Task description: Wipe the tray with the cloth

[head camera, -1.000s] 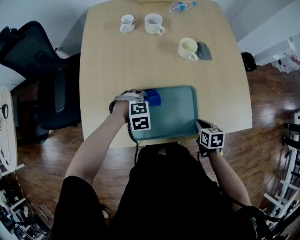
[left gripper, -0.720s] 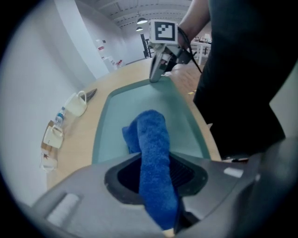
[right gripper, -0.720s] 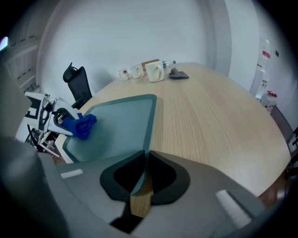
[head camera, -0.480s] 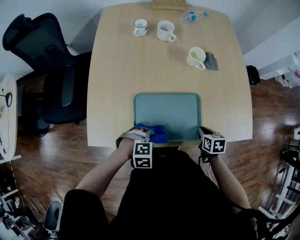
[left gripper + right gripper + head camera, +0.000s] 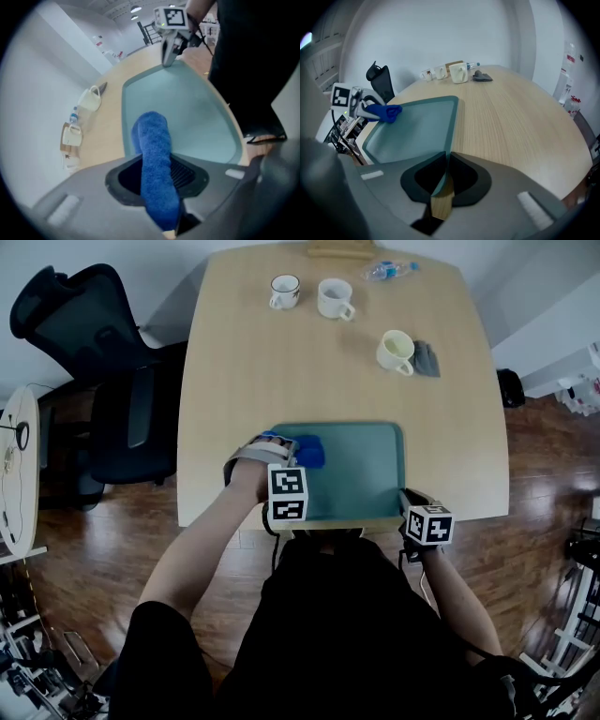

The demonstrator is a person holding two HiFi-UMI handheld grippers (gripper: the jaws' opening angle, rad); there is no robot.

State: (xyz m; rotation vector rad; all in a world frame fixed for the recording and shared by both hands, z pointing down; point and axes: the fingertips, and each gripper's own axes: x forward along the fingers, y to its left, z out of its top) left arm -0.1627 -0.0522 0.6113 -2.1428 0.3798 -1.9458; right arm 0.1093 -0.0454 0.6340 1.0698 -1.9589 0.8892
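I have the left gripper [image 5: 284, 443] clamped on the blue cloth [image 5: 153, 152]. In the left gripper view the cloth runs as a thick roll between the two jaws, and its free end sticks out past them over the tray [image 5: 361, 470]. The tray is teal and lies flat on the wooden table [image 5: 328, 371], along the table's near edge, straight in front of me. From the head view the cloth sits at the tray's far left corner, just inside the rim. I cannot tell whether it presses on the tray's floor or only hangs close above it.

The right gripper [image 5: 407, 497] is at the tray's near right corner. In the right gripper view its jaws are closed on the tray's rim, with the thin teal edge pinched between the pads and table wood showing beneath.

Well apart from the tray, at the far end of the table, stand two mugs [image 5: 285, 291] close together, with a water bottle [image 5: 394, 269] lying near them. A third mug [image 5: 397, 352] stands nearer, on the right, touching a small grey folded thing [image 5: 427, 358]. A black office chair [image 5: 84, 362] stands on the floor to the left of the table.
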